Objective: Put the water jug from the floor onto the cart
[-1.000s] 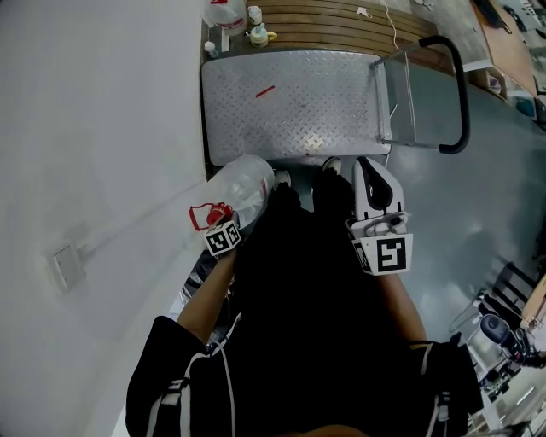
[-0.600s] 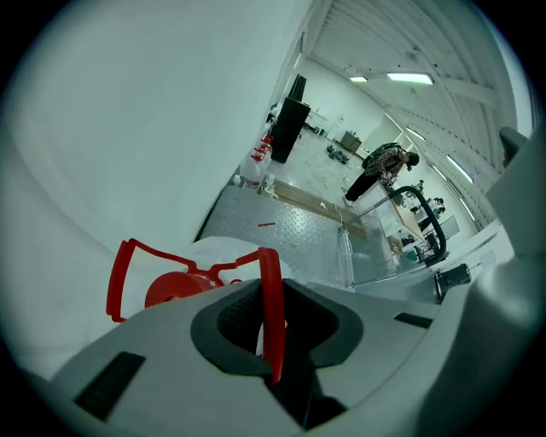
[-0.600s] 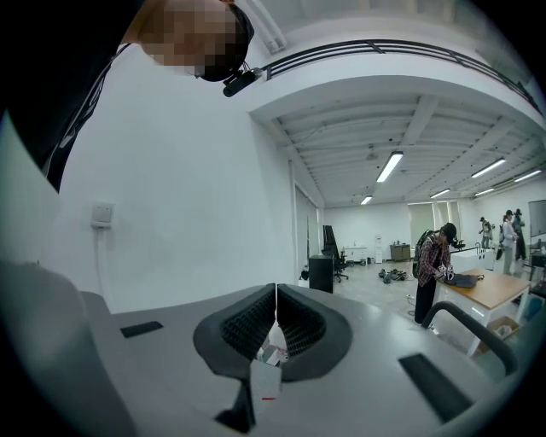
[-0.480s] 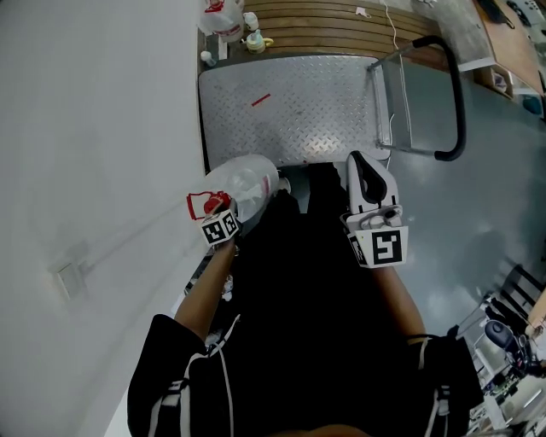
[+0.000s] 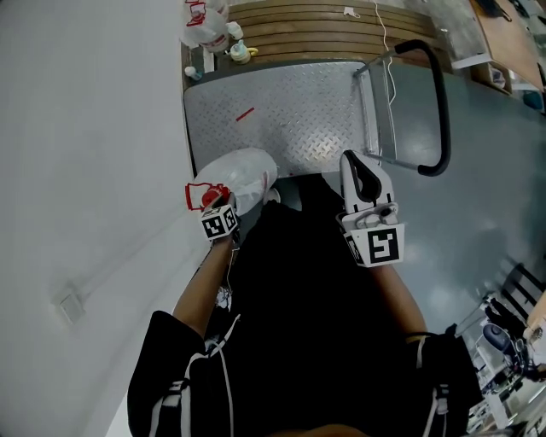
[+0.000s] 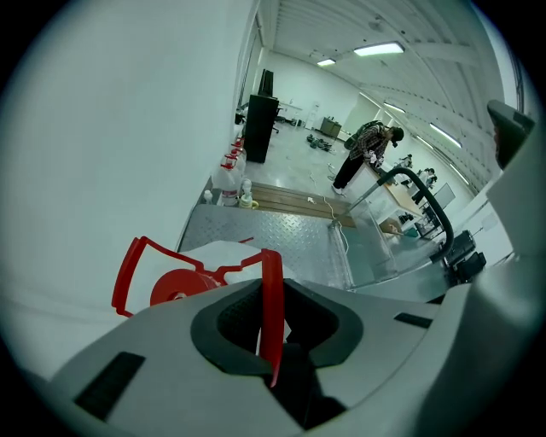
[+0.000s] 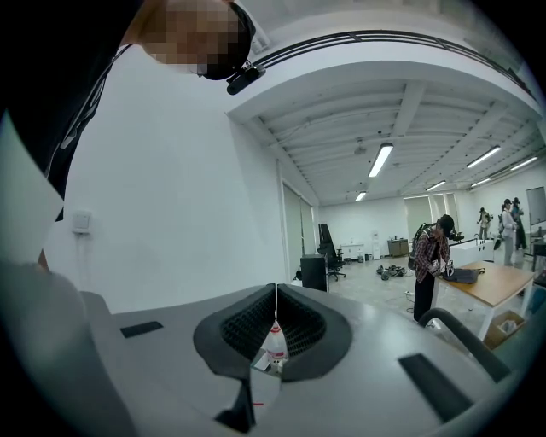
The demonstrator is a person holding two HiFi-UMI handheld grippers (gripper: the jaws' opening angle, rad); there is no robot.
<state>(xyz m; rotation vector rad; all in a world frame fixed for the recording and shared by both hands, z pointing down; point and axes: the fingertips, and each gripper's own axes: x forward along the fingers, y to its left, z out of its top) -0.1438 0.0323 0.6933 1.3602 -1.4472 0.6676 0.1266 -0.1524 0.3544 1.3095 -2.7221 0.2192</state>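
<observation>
The water jug (image 5: 245,174), translucent white with a red cap (image 5: 208,198), hangs over the near edge of the cart's steel deck (image 5: 290,107). My left gripper (image 5: 213,207) is shut on the jug's red carry handle (image 6: 271,307), which runs as a thin strap between the jaws in the left gripper view. The cap (image 6: 177,288) and the jug's white shoulder (image 6: 223,253) show just beyond. My right gripper (image 5: 358,166) floats beside the jug to the right, over the deck's near edge. Its jaws are shut with nothing between them (image 7: 275,329).
The cart's black push handle (image 5: 437,102) rises at the deck's right side. Another jug and small bottles (image 5: 203,27) stand at the deck's far left corner, next to a wooden pallet (image 5: 333,21). A white wall (image 5: 85,128) runs close along the left. A person (image 6: 363,155) stands far off.
Both grippers have moved forward towards the cart. The jug, carried by its handle, has gone from beside my legs to over the deck's near edge.
</observation>
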